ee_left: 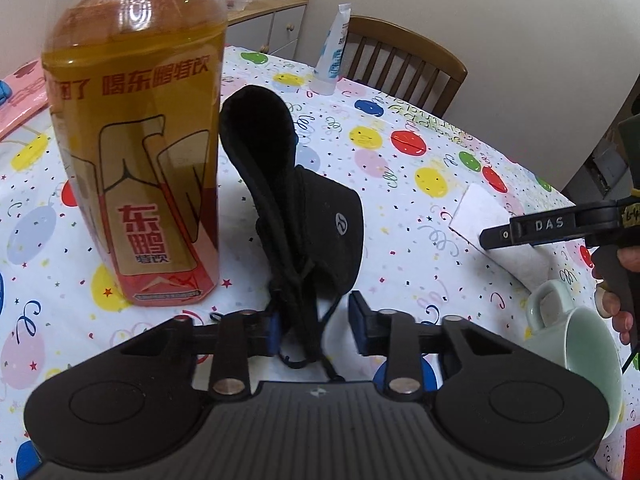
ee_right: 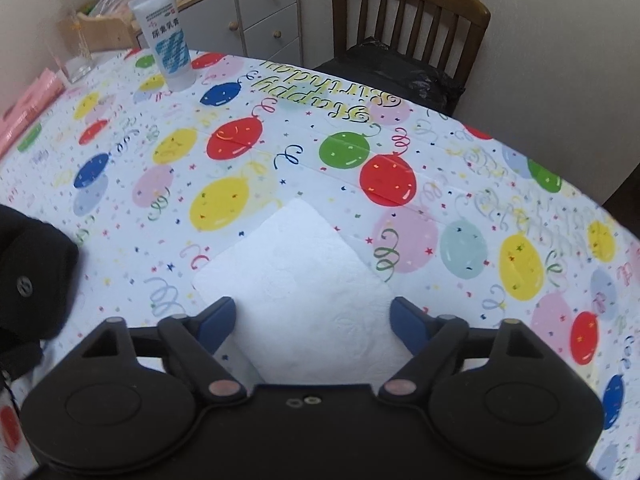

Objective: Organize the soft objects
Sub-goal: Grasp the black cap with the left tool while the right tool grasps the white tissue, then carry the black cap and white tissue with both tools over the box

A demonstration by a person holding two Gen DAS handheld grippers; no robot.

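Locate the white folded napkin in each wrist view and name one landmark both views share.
Left wrist view: white folded napkin lies at right, under the other tongs' finger.
Right wrist view: napkin lies centre-bottom, between the open right tongs.
Shared landmark: the wooden chair behind the table.

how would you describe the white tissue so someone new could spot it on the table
Start from the round table with the balloon-print birthday cloth. On the side nearer the wooden chair than the tall amber drink bottle, a folded white tissue lies flat, right in front of the right gripper. It is the only plain white, flat square there; the black cap beside it is dark and bulky.
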